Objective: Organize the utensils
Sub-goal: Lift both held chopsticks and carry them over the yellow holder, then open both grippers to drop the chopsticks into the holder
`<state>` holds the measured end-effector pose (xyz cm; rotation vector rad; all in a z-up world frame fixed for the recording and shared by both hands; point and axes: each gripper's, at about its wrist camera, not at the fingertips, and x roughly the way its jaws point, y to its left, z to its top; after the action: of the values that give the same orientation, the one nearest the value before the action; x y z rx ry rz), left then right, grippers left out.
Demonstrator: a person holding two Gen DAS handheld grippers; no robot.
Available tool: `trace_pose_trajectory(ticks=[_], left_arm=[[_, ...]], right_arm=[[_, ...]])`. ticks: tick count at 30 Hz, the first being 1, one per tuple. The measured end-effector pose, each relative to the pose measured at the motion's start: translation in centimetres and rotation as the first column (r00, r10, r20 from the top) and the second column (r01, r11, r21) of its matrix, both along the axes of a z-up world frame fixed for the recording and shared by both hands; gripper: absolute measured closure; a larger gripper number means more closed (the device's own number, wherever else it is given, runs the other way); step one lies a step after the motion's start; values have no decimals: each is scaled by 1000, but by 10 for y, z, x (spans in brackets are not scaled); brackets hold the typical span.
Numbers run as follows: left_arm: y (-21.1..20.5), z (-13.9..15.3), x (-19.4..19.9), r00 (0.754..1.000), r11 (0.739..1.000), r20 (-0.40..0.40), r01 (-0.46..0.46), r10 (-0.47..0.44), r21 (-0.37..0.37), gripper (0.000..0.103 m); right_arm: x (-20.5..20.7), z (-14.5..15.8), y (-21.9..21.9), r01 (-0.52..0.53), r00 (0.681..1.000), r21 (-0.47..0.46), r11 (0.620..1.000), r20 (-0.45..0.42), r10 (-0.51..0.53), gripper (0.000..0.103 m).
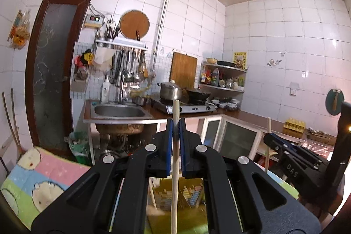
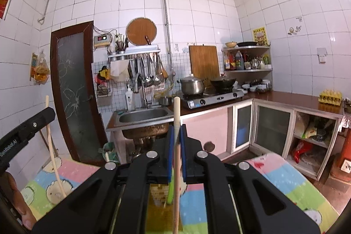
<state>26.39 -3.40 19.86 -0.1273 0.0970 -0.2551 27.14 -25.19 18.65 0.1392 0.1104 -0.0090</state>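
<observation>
The left gripper (image 1: 176,124) is clamping a wooden stick (image 1: 174,168) standing upright, top pointing twelve o'clock; the right gripper (image 2: 176,132) is pinching another upright stick (image 2: 176,168).

Left wrist view: left gripper (image 1: 176,126) at frame centre w/ a stick (image 1: 175,159) upright between its pads, top end above them. Right gripper (image 1: 268,139) at right edge, its own stick (image 1: 268,142) upright. Behind, sink (image 1: 119,112) centre-left, stove (image 1: 186,107) right of it, pot (image 1: 170,91) & wok (image 1: 197,95) on stove. Door (image 1: 51,71) at left. Mat (image 1: 43,170) lower left, below grippers.
</observation>
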Motion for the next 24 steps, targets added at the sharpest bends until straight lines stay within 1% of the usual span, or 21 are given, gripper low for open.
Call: trace_pose_trajectory(ticks=[7,10,14,16,20,24], left_arm=[[-7,12,43,999,1000,32,-14,15,-28,99],[-14,11,60,998,999,57,-19,21,-29,99],[-21,-2,79,998,999,55,-24,25,-21,99],[-24,-13,90,998,999,47,-34,35,-9,99],[-23,-32,103,999,999,22,-42,42,-9,99],[-21,-48,108,999,999,-8,-45,45,6,99]], right_arm=[[43,12,-1,-2,998,32,999,68,0,97],[62,9,3,-6,996,35,999,89,3,97],[83,-3,7,-16,995,30,999,101,13,97],[90,-11,8,-22,995,29,999,101,19,97],[101,-29,12,-39,996,23,999,87,37,97],[108,-46,10,-48,998,28,998,50,47,97]])
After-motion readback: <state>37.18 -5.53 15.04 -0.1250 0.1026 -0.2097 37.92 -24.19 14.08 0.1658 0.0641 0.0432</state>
